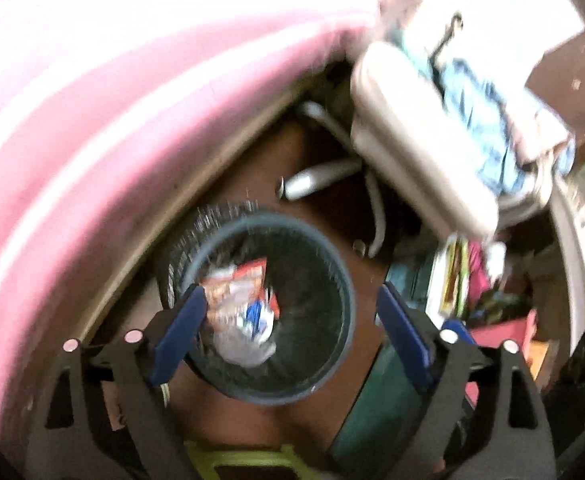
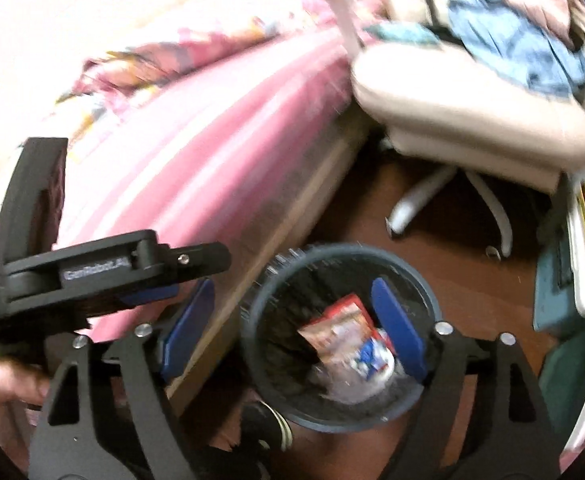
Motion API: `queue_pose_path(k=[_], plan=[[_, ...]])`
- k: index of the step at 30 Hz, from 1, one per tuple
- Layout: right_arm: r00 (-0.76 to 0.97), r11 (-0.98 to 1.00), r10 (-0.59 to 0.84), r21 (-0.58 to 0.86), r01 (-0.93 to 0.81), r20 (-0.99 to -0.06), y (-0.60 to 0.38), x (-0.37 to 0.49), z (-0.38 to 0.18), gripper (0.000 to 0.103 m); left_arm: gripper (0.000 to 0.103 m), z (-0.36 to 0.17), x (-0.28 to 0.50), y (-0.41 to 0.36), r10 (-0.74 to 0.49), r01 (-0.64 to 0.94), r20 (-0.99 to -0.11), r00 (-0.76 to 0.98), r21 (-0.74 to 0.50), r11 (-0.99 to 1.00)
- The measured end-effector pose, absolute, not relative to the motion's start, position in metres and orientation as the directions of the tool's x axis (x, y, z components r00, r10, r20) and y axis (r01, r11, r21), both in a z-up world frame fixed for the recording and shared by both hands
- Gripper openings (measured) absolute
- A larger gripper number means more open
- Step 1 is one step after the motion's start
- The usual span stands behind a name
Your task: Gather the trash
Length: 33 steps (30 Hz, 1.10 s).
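Note:
A dark mesh waste bin point(image 1: 276, 218) point(image 2: 332, 420) with a blue rim stands on the brown floor beside the bed. Inside lie a red snack wrapper point(image 1: 248, 276) point(image 2: 344, 318) and a crumpled white, blue and red packet point(image 1: 252, 336) point(image 2: 366, 360). My left gripper point(image 1: 290, 292) hangs over the bin, open, its blue pads wide apart and pressing on nothing. My right gripper point(image 2: 292, 284) is also above the bin, open and empty. The left gripper's black body point(image 2: 104, 268) shows side-on at the left of the right wrist view.
A pink mattress point(image 1: 92, 120) point(image 2: 212, 140) runs along the left. A beige swivel chair point(image 1: 420, 140) point(image 2: 472, 108) piled with blue clothes stands behind the bin. Books and clutter point(image 1: 452, 276) crowd the right. A shoe point(image 2: 268, 424) lies by the bin. A hand point(image 2: 0, 384) shows at lower left.

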State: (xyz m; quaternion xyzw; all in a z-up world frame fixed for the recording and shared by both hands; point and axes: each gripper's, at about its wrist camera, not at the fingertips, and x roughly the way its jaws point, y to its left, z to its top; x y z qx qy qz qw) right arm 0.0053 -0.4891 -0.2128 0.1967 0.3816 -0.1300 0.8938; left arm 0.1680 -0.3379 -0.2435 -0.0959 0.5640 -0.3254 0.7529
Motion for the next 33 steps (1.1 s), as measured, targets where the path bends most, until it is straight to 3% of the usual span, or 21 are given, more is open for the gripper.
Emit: queue_pose_path(k=[10,15,21,33], plan=[[0.781,0.946,0.036,0.274,0.175,-0.624,-0.413,0.011,-0.126,0.088,0.090,-0.172,0.137,-0.217,-0.685,0.152,-0.565,0.459,-0.710,0.687],[0.807,0.968,0.110,0.245,0.045,-0.581,-0.359,0.008,-0.093,0.089,0.093,-0.118,0.099,-0.154,-0.605,0.205,-0.510,0.612,-0.636,0.744],[0.814,0.968,0.212,0.232,-0.098,-0.541,-0.294,0.008,-0.067,0.092,0.094,-0.084,0.070,-0.077,-0.449,0.102,-0.562,0.694,-0.541,0.835],[0.750,0.926,0.377,0.196,-0.323,-0.543,-0.170,0.006,-0.060,0.092,0.098,-0.078,0.011,0.041,-0.103,-0.185,-0.628,0.772,-0.376,0.908]])
